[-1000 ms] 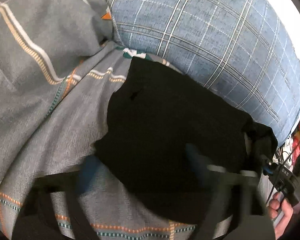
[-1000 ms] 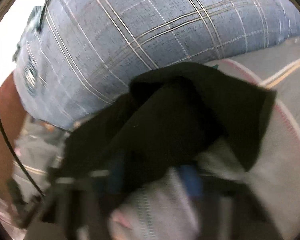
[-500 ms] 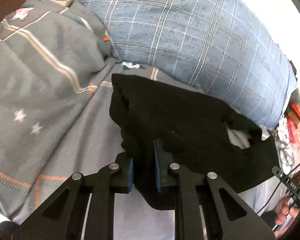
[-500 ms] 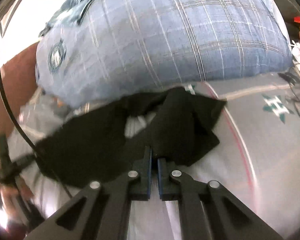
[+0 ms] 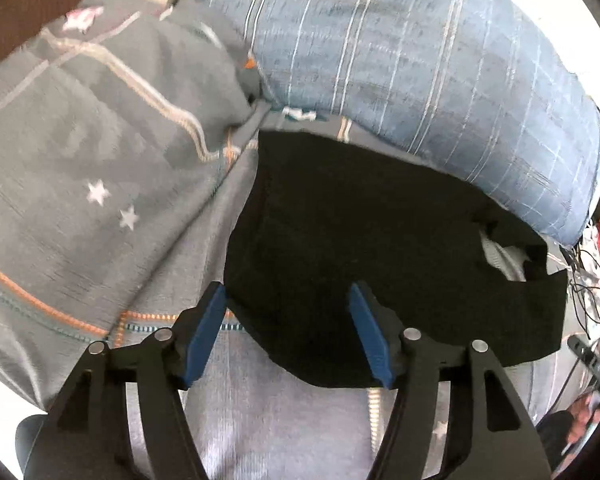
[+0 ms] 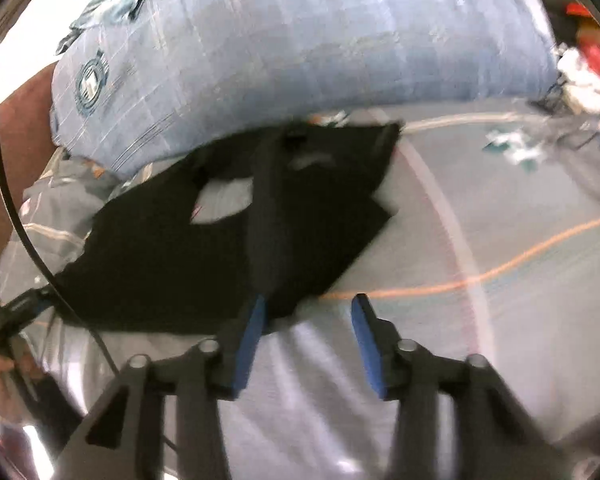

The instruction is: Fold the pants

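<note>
One pair of black pants (image 5: 380,248) lies in a folded, roughly rectangular bundle on the grey patterned bedspread (image 5: 284,420), directly ahead of both tools and pressed up against the blue plaid pillow (image 5: 420,60) beyond it. The left gripper (image 5: 288,330) stands with its blue pads wide apart and nothing between them, the near edge of the pants lying just past and between its fingertips. The right gripper (image 6: 308,330) is likewise spread and empty, the pants ahead of it and to its left, with its left pad close to the near hem. Judging from how the cloth lies, the main folds look done: the bundle is compact and layered. What is left appears to be tidying. In the right wrist view a gap in the upper layer shows pale bedspread or lining through it, and the far right corner juts out unevenly; the left wrist view shows the same pale patch at the bundle's right end. Beyond that end, to the right, sit tangled cables (image 5: 588,280) and red clutter, well apart from the pants. The right view is motion-blurred, so finer creases cannot be read.
</note>
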The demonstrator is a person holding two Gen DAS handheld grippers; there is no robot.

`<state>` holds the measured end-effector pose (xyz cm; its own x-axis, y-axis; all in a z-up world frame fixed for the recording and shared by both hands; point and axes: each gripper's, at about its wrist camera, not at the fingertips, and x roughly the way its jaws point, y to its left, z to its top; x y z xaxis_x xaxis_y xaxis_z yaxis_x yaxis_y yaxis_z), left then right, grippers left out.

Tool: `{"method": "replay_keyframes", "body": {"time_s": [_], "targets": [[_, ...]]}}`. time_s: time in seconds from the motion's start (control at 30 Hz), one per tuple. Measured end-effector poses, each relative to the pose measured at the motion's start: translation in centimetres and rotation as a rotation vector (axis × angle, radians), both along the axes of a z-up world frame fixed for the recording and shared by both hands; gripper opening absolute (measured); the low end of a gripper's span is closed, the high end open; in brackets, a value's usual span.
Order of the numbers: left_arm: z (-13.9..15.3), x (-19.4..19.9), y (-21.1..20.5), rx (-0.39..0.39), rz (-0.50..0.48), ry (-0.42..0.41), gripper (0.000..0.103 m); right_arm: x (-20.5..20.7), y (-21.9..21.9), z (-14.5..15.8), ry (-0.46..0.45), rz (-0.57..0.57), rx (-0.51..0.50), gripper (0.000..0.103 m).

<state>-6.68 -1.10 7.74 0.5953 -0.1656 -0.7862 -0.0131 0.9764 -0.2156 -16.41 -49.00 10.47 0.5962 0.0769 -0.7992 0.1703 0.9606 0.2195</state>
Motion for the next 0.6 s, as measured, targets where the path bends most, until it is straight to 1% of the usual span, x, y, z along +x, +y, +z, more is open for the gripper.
{"method": "replay_keyframes", "body": {"time_s": [0.07, 0.13, 0.27, 0.4, 0.43, 0.47, 0.5, 0.53, 0.57, 0.6], "targets": [[1.2, -0.4, -0.8, 0.007, -0.018, -0.033, 0.071, 0.6, -1.6, 0.1, 0.000, -0.046, -0.025, 0.049], [2.1, -0.4, -2.0, -0.006, -0.058, -0.054, 0.076, 1.6, -2.7, -0.1, -0.001, -0.071, -0.028, 0.050], [2.3, 0.4, -5.1, -0.006, -0.145, -0.073, 0.077, 4.7, -3.1, -1.8, 0.043, -0.071, -0.026, 0.050], [1.4, 1.6, -7.8, -0.025, -0.196, -0.052, 0.077, 7.4, -2.9, -3.6, 0.072, -0.065, -0.085, 0.048], [1.0, 1.8, -8.6, -0.022, -0.207, -0.037, 0.077, 7.9, -3.0, -4.1, 0.081, -0.069, -0.086, 0.048], [0.6, 2.1, -9.1, -0.021, -0.214, -0.025, 0.077, 8.3, -3.0, -4.6, 0.083, -0.061, -0.072, 0.044], [0.1, 2.3, -9.5, -0.022, -0.221, -0.012, 0.077, 8.6, -3.1, -4.8, 0.077, -0.056, -0.070, 0.042], [-0.2, 2.4, -9.9, -0.023, -0.228, 0.000, 0.077, 8.9, -2.8, -4.8, 0.063, -0.044, -0.087, 0.035], [-0.5, 2.3, -10.2, -0.022, -0.234, 0.007, 0.077, 9.0, -2.5, -4.7, 0.064, -0.025, -0.090, 0.014], [-0.7, 2.3, -10.5, -0.018, -0.240, 0.011, 0.077, 9.1, -2.4, -4.5, 0.069, -0.011, -0.085, 0.005]]}}
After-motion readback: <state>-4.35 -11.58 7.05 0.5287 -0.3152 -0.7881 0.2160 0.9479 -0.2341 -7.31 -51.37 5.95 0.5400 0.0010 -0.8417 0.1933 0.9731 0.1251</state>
